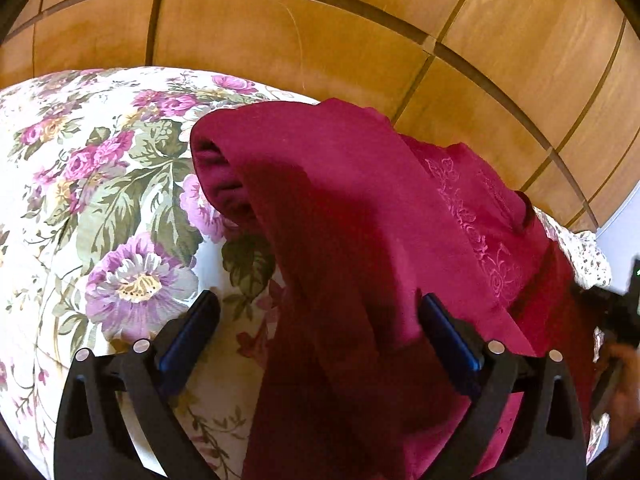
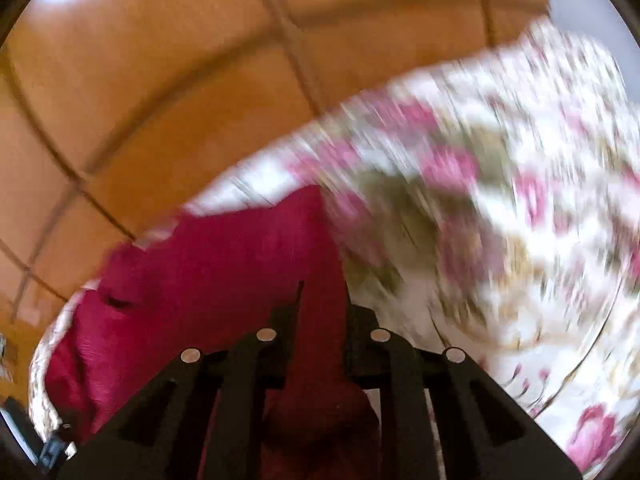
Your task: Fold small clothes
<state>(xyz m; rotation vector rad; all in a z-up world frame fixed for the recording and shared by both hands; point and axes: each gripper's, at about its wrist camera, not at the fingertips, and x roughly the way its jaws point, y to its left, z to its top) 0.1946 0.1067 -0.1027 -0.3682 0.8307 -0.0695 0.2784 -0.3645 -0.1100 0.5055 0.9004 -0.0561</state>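
Note:
A dark red garment (image 1: 340, 200) with pink embroidery lies partly bunched on a floral bedspread (image 1: 100, 200). A fold of it drapes down between the fingers of my left gripper (image 1: 318, 304), whose jaws stand wide apart; the cloth touches the right finger. In the right wrist view, which is motion-blurred, my right gripper (image 2: 320, 312) is shut on a strip of the red garment (image 2: 224, 264), which stretches away to the left over the bedspread (image 2: 500, 200).
A wooden panelled headboard or wall (image 1: 300, 32) rises behind the bed, and it also shows in the right wrist view (image 2: 160, 100). A dark object (image 1: 624, 304) sits at the right edge of the left wrist view.

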